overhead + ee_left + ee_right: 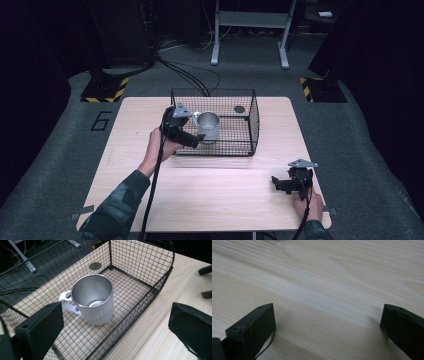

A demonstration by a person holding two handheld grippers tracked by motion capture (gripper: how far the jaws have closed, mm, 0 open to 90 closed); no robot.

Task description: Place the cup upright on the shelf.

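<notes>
So the mug (93, 301) is standing upright inside the wire basket (252, 125), over at the basket's left end, handle sticking out toward the left wall. The basket sits at the far edge of the table (215, 200), about mid-width. There's a small dark disc (239, 109) near the basket's far right corner, no idea what it is.

The left gripper (192, 139) hovers just above the basket's near-left rim, jaws wide apart, nothing in them, with the mug framed right between them in the left gripper view. The right gripper (282, 184) is parked low at the table's near right corner, jaws also spread, just bare wood in front of it.

What I'd worry about: the mug is shiny metal with smooth round sides, so a squeeze across the body could let it slip or twist. Also the near rim of the basket is right under the gripper, so coming down at an angle could clip the wire and shove the whole basket, which looks light. Catching the handle with one jaw would probably tip the mug over.
</notes>
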